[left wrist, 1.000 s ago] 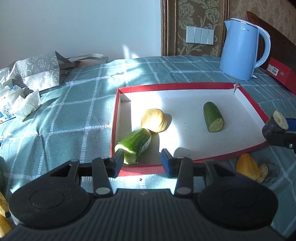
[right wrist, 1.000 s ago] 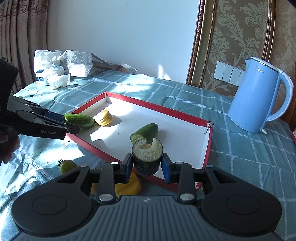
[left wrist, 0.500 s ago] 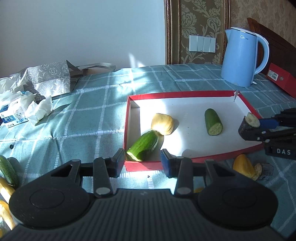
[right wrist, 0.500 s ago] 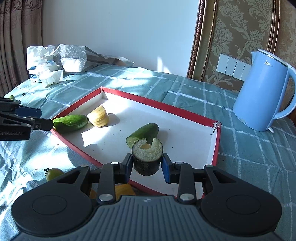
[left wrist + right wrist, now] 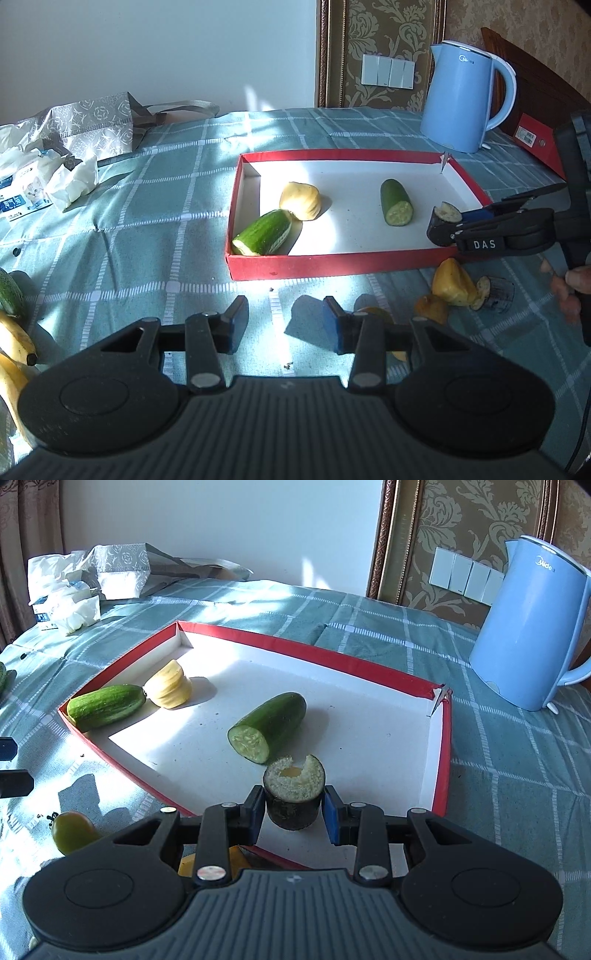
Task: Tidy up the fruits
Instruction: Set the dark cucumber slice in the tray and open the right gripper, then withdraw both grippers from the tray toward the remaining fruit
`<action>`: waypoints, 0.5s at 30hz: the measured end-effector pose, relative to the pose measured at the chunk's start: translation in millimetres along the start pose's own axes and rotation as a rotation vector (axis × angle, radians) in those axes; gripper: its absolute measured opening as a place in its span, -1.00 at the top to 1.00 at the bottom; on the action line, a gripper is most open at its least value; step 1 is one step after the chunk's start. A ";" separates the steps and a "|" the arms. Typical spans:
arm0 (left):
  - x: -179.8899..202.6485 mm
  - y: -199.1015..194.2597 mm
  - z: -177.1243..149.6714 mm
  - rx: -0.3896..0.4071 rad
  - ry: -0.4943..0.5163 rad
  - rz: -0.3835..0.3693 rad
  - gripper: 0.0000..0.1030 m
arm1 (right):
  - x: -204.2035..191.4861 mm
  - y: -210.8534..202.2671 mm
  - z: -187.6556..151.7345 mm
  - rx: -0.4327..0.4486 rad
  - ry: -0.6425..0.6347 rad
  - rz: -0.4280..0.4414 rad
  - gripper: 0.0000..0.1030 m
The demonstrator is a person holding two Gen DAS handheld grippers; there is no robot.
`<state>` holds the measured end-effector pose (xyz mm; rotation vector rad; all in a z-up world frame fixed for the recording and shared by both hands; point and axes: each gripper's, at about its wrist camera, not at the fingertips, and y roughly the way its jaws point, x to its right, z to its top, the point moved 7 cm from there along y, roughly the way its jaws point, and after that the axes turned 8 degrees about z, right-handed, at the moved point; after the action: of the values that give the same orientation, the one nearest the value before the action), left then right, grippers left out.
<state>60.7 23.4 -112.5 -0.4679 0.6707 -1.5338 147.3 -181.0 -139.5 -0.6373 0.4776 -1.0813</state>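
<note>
A red-rimmed white tray [image 5: 332, 264] [image 5: 295, 648] holds a cucumber piece [image 5: 264, 232] [image 5: 105, 705] at its left end. A pale yellow piece [image 5: 301, 201] [image 5: 170, 688] lies beside it, and a second cucumber half [image 5: 397, 203] [image 5: 269, 725] lies mid-tray. My right gripper [image 5: 293, 805] [image 5: 441, 225] is shut on a dark-skinned cut stub [image 5: 293, 786] [image 5: 447, 213], held just above the tray's near right corner. My left gripper [image 5: 282, 321] hangs over the cloth in front of the tray. Its jaws are opening with nothing between them.
A blue kettle [image 5: 461, 99] [image 5: 532, 627] stands behind the tray. Yellow pieces [image 5: 452, 284] and another dark stub [image 5: 496, 295] lie on the cloth right of the tray. A green tomato [image 5: 70, 830], bananas [image 5: 14, 339] and bags with tissues [image 5: 74, 129] sit to the left.
My left gripper has drawn back from the tray's left end, leaving the cucumber piece inside. The right gripper has carried the dark stub in over the tray and lower.
</note>
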 end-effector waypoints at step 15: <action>29.4 -2.2 -14.7 0.007 0.067 -0.092 0.02 | -1.1 -87.3 -44.5 0.108 0.017 -0.041 -0.13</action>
<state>47.1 -3.8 -125.0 -0.4482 0.7036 -1.6442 61.3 -218.9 -112.1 -0.5447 0.4191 -1.1438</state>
